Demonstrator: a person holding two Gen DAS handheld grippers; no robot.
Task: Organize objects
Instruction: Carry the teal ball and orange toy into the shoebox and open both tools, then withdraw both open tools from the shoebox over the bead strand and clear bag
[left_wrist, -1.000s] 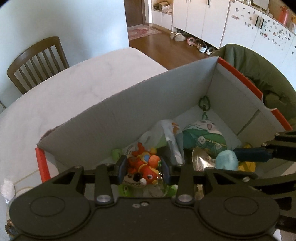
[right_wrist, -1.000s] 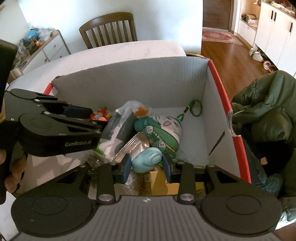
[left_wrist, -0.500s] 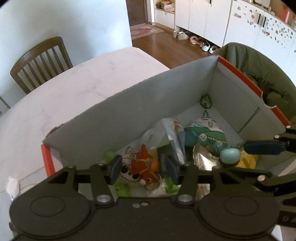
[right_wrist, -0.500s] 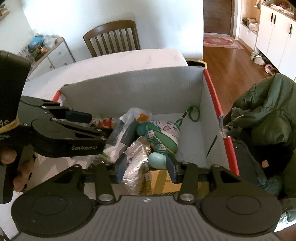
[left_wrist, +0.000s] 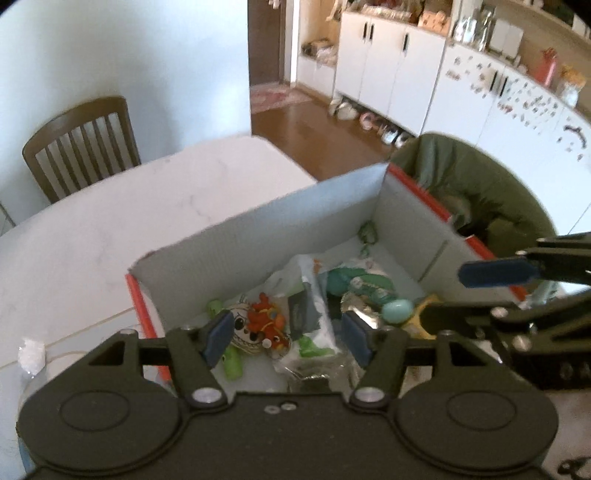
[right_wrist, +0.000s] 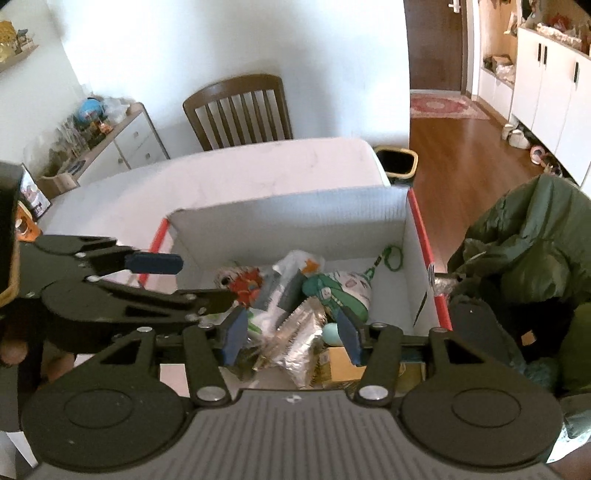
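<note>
A grey cardboard box with red rims (left_wrist: 258, 236) (right_wrist: 288, 218) stands on the white table. Inside lie an orange-red plush toy (left_wrist: 266, 322) (right_wrist: 243, 286), a pale blue egg-shaped toy (left_wrist: 397, 309) (right_wrist: 330, 332), a green-and-white plush (left_wrist: 364, 282) (right_wrist: 341, 291), a silver foil bag (right_wrist: 299, 332) and a plastic-wrapped pack (left_wrist: 310, 306). My left gripper (left_wrist: 288, 338) hangs open above the box's near left part, nothing between its fingers. My right gripper (right_wrist: 291, 332) is open too, above the near right part, empty. Each gripper shows in the other's view.
A wooden chair (right_wrist: 240, 110) stands beyond the table (left_wrist: 110, 221). A green jacket (right_wrist: 528, 251) is draped to the right of the box. A small plastic bag (left_wrist: 31, 350) lies on the table at left. Cabinets (left_wrist: 424, 74) and a wooden floor lie behind.
Both grippers opened and rose away from the box. The left let go of the orange-red plush, the right let go of the blue egg toy; both toys now lie inside.
</note>
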